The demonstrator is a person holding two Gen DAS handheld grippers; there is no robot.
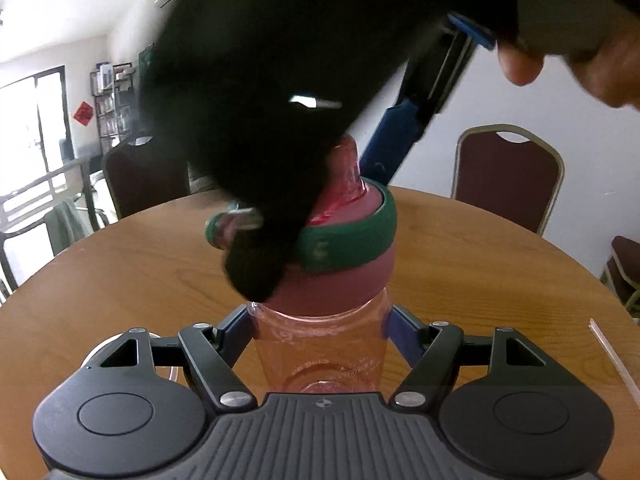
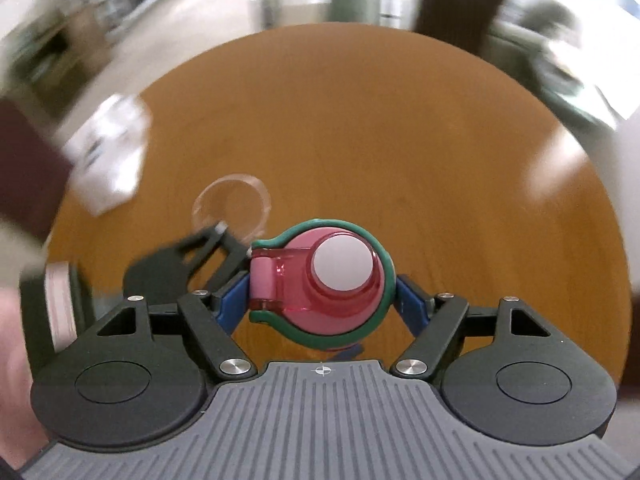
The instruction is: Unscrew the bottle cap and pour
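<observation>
A clear pink bottle (image 1: 320,360) stands upright on the round wooden table (image 1: 480,260). My left gripper (image 1: 320,320) is shut on the bottle's body just under the cap. The cap (image 1: 352,248) is pink with a green band and a flip spout. In the right wrist view I look straight down on the cap (image 2: 340,272), with my right gripper (image 2: 320,300) shut on its sides by both blue pads. From the left wrist view the right gripper's blue finger (image 1: 394,144) comes down from above, and its blurred black body hides the cap's left side.
A clear glass cup (image 2: 232,208) stands on the table just left of the bottle. White paper (image 2: 112,152) lies at the table's left edge. A maroon chair (image 1: 508,176) stands behind the table. A hand (image 1: 580,68) holds the right gripper. A thin clear strip (image 1: 612,360) lies at right.
</observation>
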